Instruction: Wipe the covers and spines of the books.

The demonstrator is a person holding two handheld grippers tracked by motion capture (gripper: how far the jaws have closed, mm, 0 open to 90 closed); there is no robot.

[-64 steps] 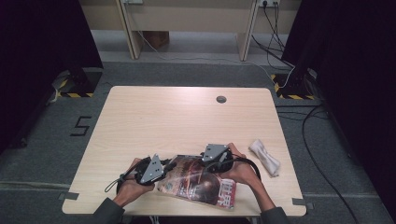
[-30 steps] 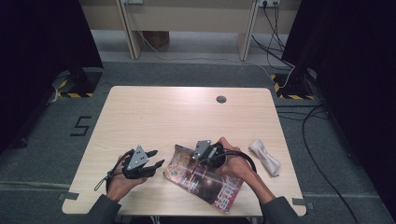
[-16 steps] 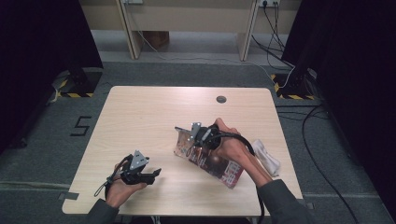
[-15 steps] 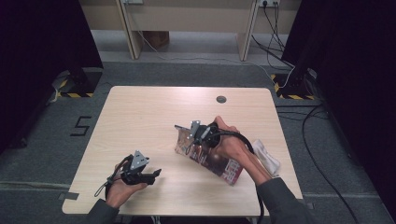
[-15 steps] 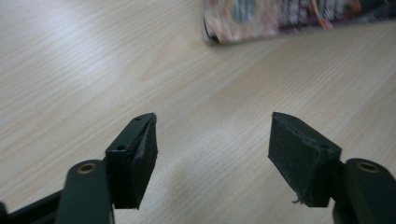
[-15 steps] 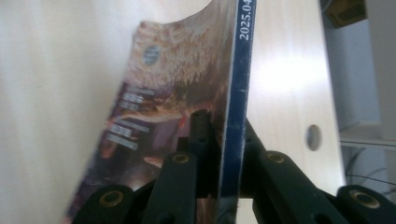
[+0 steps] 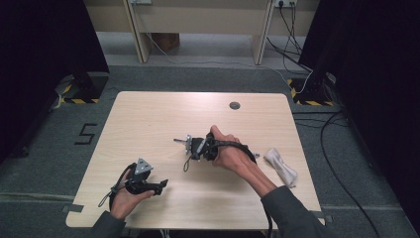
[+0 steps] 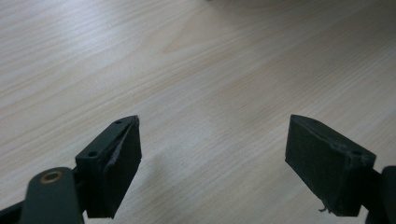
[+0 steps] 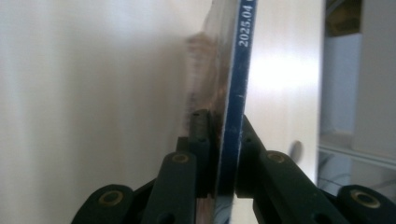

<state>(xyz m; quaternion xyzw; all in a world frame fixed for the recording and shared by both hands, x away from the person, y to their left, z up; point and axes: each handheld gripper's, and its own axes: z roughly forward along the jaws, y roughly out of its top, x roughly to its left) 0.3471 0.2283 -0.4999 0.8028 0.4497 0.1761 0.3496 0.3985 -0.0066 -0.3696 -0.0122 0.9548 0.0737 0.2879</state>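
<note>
Up off the table and toward its middle goes my right claw (image 7: 190, 147) since a second ago, jaws clamped tight on the thin glossy magazine with the dark blue spine (image 9: 231, 121), now edge-on between them. My left claw (image 7: 159, 184), near the front-left edge, has just been spreading, nothing between its jaws. From above the magazine is hard to make out beside my right hand (image 7: 230, 156).

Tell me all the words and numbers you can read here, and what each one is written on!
"2025.04": white digits on the blue spine of the magazine clamped in the right tongs.
"5": a dark numeral marked on the grey floor left of the table.
Any print on the magazine's cover is seen edge-on and blurred, so it cannot be read.
</note>
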